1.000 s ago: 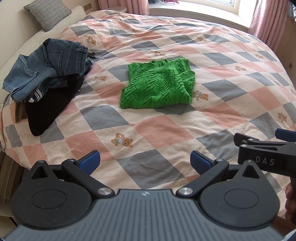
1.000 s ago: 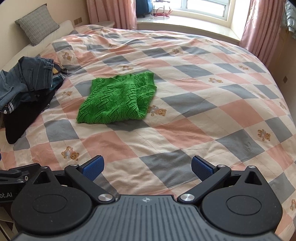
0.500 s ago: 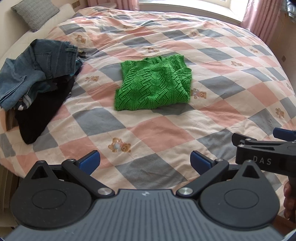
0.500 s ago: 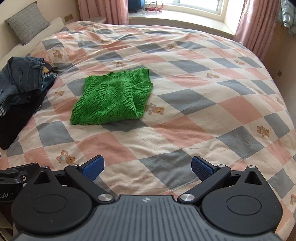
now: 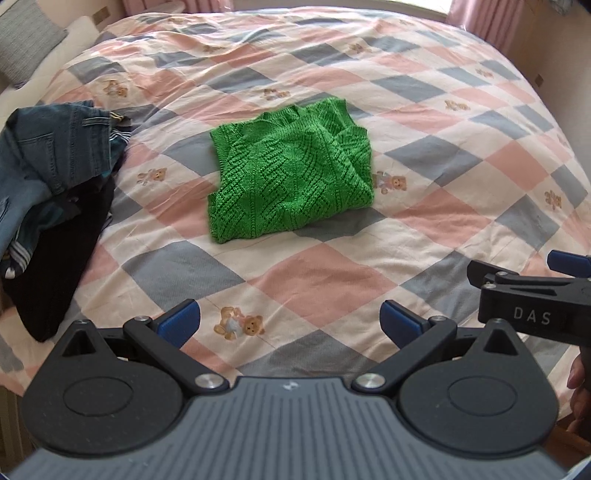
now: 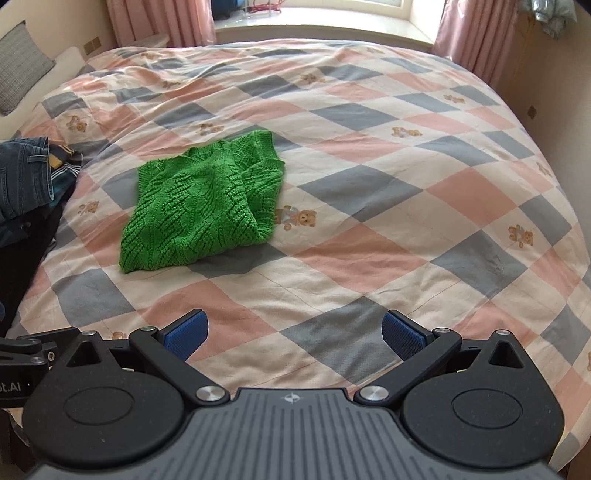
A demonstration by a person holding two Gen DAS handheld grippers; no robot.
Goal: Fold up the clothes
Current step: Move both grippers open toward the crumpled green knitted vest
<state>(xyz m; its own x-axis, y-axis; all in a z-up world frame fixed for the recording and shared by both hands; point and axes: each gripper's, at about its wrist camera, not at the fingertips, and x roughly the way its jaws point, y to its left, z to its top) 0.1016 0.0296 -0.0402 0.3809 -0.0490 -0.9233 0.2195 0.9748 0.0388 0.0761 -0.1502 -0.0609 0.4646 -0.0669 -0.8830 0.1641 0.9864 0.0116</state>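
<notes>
A green knitted sweater [image 5: 291, 173] [image 6: 203, 203] lies folded into a rough square near the middle of the checked bed cover [image 5: 332, 280] [image 6: 388, 206]. My left gripper [image 5: 290, 324] hangs open over the near part of the bed, well short of the sweater, with nothing between its blue pads. In the right wrist view my right gripper [image 6: 294, 334] is also open and empty, short of the sweater and to its right. The right gripper's body [image 5: 532, 299] shows at the right edge of the left wrist view.
A heap of clothes with blue jeans [image 5: 55, 147] [image 6: 22, 173] on top and a dark garment [image 5: 59, 258] below sits at the bed's left edge. A grey pillow [image 6: 22, 66] lies at the far left. Pink curtains [image 6: 159, 18] and a window sill stand beyond the bed.
Both grippers have shifted left and slightly forward, so the sweater now appears nearer and further right in both views. Both stay open. The sweater itself has not moved.
</notes>
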